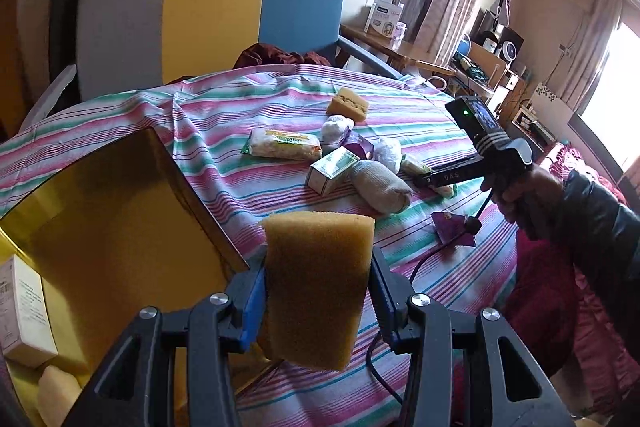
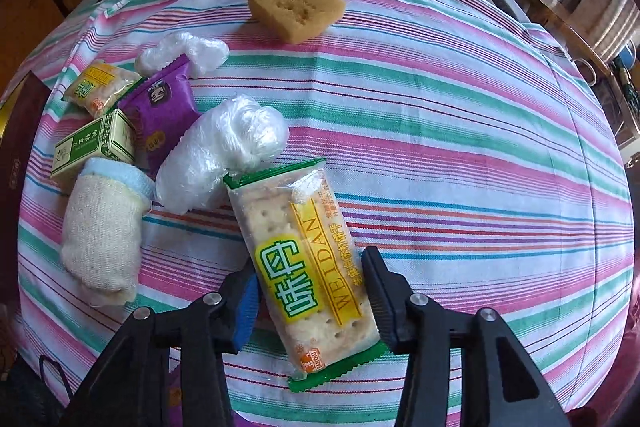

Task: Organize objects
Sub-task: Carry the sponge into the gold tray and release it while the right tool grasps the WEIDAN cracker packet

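Note:
My left gripper [image 1: 318, 263] is shut on a tan sponge [image 1: 316, 287], held upright above the striped cloth beside an open yellow box [image 1: 100, 227]. In the right wrist view my right gripper [image 2: 310, 267] points steeply down, and both pads press the sides of a cracker packet [image 2: 308, 267] with a green and yellow label lying on the cloth. From the left wrist view that gripper [image 1: 436, 183] shows at the right, held by a hand in a dark sleeve. A second sponge [image 2: 296, 7] lies at the far side of the table.
Left of the packet lie a clear plastic wad [image 2: 224, 159], a rolled sock [image 2: 102, 243], a green carton [image 2: 96, 147], a purple packet [image 2: 162, 115] and another cracker packet [image 2: 100, 87]. A white carton [image 1: 24, 311] sits inside the yellow box. A grey, yellow and blue chair [image 1: 208, 11] stands behind the table.

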The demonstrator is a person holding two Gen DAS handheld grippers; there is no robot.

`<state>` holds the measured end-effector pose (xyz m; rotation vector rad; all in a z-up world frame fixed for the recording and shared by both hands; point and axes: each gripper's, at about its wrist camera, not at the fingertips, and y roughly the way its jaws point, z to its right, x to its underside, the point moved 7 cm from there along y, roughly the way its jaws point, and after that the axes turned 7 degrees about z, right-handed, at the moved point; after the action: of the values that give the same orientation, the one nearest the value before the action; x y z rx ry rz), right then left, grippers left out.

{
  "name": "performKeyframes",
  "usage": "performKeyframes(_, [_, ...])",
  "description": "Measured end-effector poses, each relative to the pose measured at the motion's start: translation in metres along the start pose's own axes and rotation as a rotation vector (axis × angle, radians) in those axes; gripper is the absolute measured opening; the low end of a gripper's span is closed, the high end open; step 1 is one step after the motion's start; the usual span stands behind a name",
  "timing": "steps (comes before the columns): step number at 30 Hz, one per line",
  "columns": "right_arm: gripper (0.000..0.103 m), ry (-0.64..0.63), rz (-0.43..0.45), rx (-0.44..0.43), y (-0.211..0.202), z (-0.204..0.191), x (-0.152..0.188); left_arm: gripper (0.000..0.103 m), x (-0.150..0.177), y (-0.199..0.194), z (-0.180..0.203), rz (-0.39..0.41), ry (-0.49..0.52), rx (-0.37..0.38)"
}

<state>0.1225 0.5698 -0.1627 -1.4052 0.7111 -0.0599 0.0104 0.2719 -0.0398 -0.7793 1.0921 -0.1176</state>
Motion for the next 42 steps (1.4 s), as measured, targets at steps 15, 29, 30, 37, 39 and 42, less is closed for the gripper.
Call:
performKeyframes(15, [0.049,0.002,0.053,0.032,-0.001,-0.004,0.003,0.047,0.0,-0.055,-0.144,0.058,-0.255,-0.272])
performKeyframes(29, [0.049,-0.014,0.063,0.044,-0.001,-0.01,-0.001,0.048,-0.024,-0.017,-0.301,0.008,-0.543,-0.47])
performKeyframes(30, [0.049,-0.015,0.064,0.044,-0.002,-0.011,-0.001,0.051,-0.023,-0.013,-0.308,-0.006,-0.538,-0.495])
performKeyframes(37, [0.049,-0.02,0.066,0.044,-0.003,-0.014,0.001,0.075,-0.005,-0.003,-0.339,-0.041,-0.639,-0.544])
performKeyframes(39, [0.049,-0.023,0.068,0.043,-0.002,-0.014,0.0,0.074,-0.003,-0.012,-0.336,-0.019,-0.629,-0.563])
performKeyframes(42, [0.049,-0.026,0.069,0.045,-0.001,-0.015,-0.001,0.074,-0.001,-0.027,-0.328,0.01,-0.599,-0.601])
